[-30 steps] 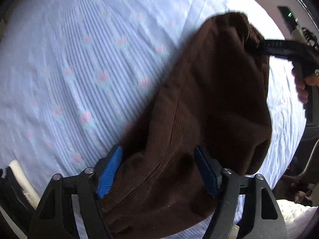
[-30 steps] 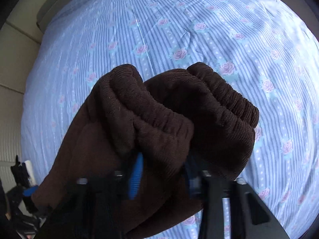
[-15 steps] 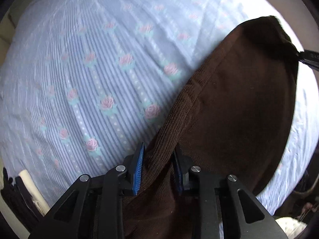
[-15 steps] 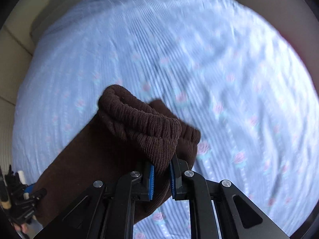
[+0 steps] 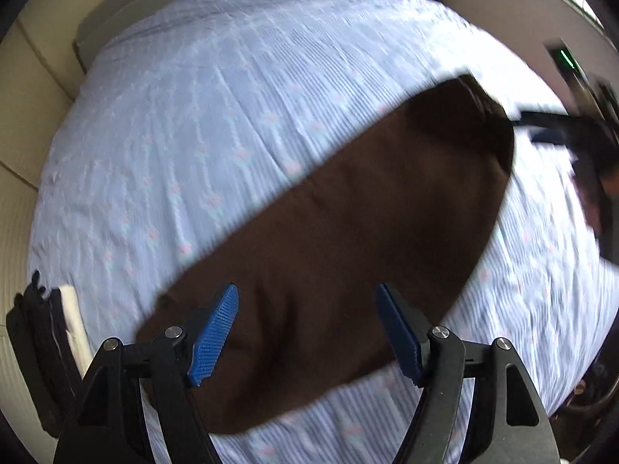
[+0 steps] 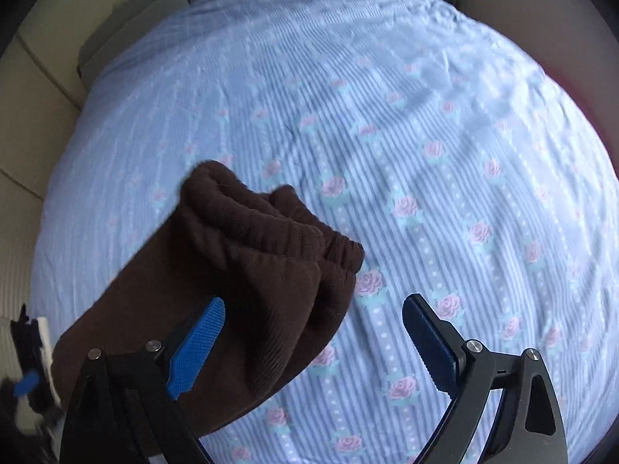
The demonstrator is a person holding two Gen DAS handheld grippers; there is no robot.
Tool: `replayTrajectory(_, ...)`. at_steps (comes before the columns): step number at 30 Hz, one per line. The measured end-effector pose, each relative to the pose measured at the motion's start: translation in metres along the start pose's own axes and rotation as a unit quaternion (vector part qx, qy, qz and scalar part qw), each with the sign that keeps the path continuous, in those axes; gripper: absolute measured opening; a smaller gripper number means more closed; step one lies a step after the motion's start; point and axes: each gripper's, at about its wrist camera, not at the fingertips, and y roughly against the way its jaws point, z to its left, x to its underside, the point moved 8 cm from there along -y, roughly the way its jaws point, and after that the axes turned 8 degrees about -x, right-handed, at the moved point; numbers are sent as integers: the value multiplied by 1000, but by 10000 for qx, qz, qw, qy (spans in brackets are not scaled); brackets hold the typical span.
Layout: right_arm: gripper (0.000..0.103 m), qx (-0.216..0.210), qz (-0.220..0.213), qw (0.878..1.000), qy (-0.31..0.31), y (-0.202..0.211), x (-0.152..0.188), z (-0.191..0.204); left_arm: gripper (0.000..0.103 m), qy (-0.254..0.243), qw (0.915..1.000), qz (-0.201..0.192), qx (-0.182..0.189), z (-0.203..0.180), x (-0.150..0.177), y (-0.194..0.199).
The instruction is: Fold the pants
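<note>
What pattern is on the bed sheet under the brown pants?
Pale blue stripes with rows of pink roses on the bed sheet, clearest in the right wrist view.

The pants lie on the bed, running in the left wrist view from lower left to upper right. In the right wrist view their bunched waistband sits left of centre, bed to its right.

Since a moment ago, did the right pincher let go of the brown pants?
Yes. The right gripper has just been opening; its blue pads now stand apart, and the brown pants lie loose on the rose-print sheet instead of pinched.
</note>
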Motion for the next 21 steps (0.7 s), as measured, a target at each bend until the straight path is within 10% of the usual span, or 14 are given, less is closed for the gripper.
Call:
replayTrajectory(8, 89, -237, 132, 9974, -666, -46, -11, -21, 73, 381, 9971, 494, 430, -40, 27, -5)
replayTrajectory(10, 49, -472, 252, 9950, -846, -56, -7, -22, 73, 484, 9969, 487, 373, -39, 26, -1)
replayTrajectory(12, 39, -649, 309, 9911, -1118, -60, -3, -23, 73, 488, 9966, 520, 402, -40, 29, 1)
replayTrajectory(21, 24, -1154, -401, 9736, -1926, 57, 31, -36, 73, 591, 9965, 427, 398, -21, 31, 17)
